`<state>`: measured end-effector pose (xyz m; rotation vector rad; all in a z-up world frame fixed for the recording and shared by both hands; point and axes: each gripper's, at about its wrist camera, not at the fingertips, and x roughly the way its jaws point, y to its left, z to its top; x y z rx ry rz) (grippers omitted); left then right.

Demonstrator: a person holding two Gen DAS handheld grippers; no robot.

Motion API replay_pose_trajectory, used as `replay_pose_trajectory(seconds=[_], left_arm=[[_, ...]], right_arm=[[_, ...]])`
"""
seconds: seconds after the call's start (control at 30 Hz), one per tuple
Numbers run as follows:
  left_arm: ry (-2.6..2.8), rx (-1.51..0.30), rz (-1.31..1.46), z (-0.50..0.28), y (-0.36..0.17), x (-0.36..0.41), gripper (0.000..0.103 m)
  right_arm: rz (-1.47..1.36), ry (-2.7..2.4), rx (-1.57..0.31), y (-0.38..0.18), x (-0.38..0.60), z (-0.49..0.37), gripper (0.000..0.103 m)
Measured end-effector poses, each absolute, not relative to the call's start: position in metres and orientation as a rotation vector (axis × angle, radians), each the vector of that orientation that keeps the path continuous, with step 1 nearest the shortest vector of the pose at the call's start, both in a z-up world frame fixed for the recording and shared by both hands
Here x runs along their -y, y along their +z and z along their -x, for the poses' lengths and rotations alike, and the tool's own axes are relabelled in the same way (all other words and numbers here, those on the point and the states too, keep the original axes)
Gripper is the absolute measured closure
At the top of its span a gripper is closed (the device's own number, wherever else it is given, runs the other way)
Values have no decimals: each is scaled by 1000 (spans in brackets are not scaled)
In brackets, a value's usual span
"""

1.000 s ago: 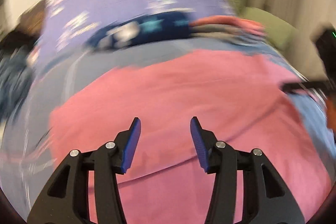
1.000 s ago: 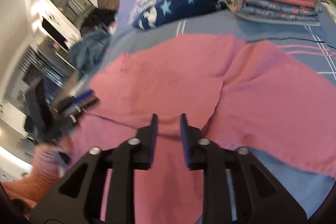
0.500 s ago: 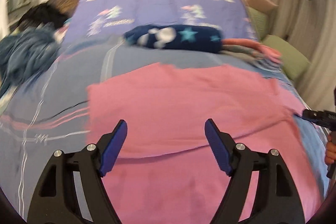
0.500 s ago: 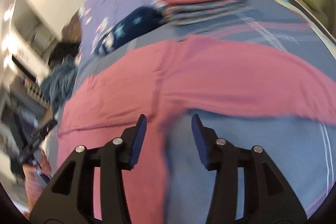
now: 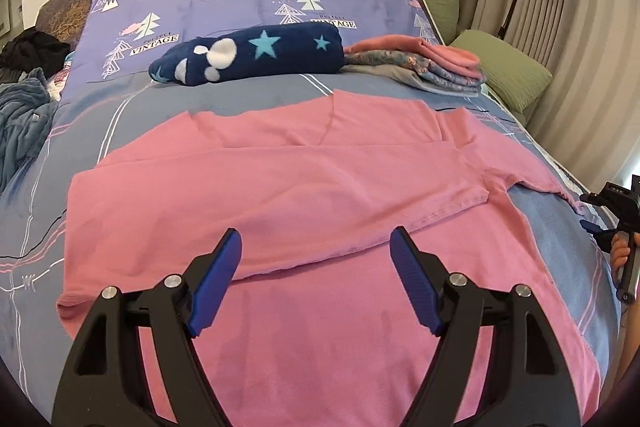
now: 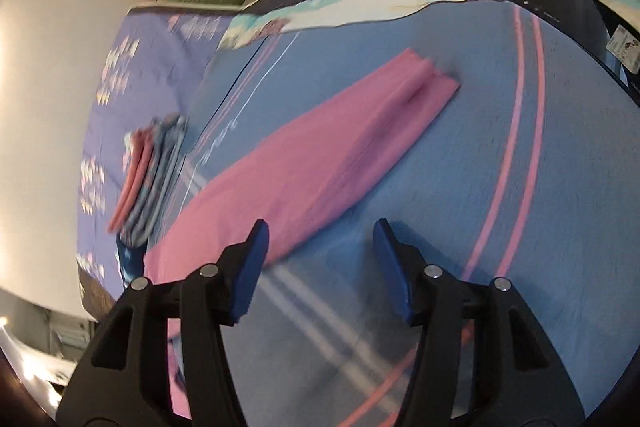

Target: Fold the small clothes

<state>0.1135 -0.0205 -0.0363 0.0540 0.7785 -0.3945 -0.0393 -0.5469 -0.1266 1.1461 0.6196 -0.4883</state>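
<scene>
While one sleeve of the pink shirt [image 5: 304, 195] is laid across, the 3 o'clock sleeve [image 6: 320, 163] remains unfolded, both tools — left tool [image 5: 316, 263] and right tool [image 6: 320, 259], just opened — being spread and empty.

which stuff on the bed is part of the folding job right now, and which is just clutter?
In the job:
- pink top, spread flat, one sleeve folded across
- left gripper and right gripper, both open, holding nothing
- stack of folded clothes

Lying about:
- navy star blanket roll
- green pillows
- blue and black clothes heap, bed's left edge
</scene>
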Motion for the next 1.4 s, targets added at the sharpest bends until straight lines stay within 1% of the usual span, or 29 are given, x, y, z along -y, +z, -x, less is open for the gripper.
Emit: replay_pose_trajectory(seconds=[0.03,0.1,0.17,0.2,0.23,0.27,0.3,0.37,0.4,0.5,0.67,0.8,0.83,0.93,1.0,1.03,1.07,1.1,1.13,1.23,1.3,1.4], left_arm=[[-389,-783,-45,-116,-36,22,26],[-381,-786,-19,-119,-36,24,26],[-369,-787,9,-124,-37,27,26],[-366,-789,13,-126,-37,28,26],[-366,-793,18,-128,-39,30,26],[-365,-798,22,-130,-40,31,26],[-360,-804,26,-131,-42,32,26],[-356,-809,26,-133,-43,31,26],[-353,-808,25,-134,-44,29,26],[-345,-818,41,-138,-47,23,26],[-342,-828,139,-144,-50,3,26],[-331,-813,204,-143,-49,-15,26],[-326,-809,224,-142,-49,-21,26],[-313,-793,272,-140,-48,-36,26],[-307,-783,298,-139,-47,-44,26],[-308,-778,317,-139,-48,-49,26],[-313,-776,336,-139,-49,-53,26],[-320,-776,353,-139,-50,-55,26],[-332,-782,382,-140,-53,-59,26],[-375,-803,452,-143,-60,-67,26],[-407,-810,479,-144,-63,-68,26],[-458,-824,513,-147,-66,-66,26]], right_arm=[[-1156,-492,-615,-130,554,36,45],[-1172,-493,-602,-133,564,29,40],[-1182,-521,-589,-137,574,22,40],[-1190,-541,-580,-137,578,21,47],[-1199,-578,-573,-139,583,19,57],[-1197,-604,-577,-140,585,18,81],[-1195,-621,-592,-142,588,16,92],[-1230,-596,-587,-147,593,17,97],[-1244,-587,-581,-147,595,19,98],[-1257,-564,-541,-134,598,19,98],[-1141,-449,-472,-72,563,-4,98],[-994,-236,-462,-20,493,-50,98],[-936,-160,-467,-6,463,-66,98],[-779,21,-512,15,381,-106,98],[-691,146,-557,17,325,-127,96],[-614,237,-602,12,284,-139,94],[-566,282,-636,7,262,-144,86],[-506,335,-688,-1,238,-151,64],[-437,365,-757,-14,213,-155,55],[-352,402,-843,-43,184,-150,55],[-322,379,-876,-55,186,-146,55],[-263,342,-872,-55,190,-138,56]])
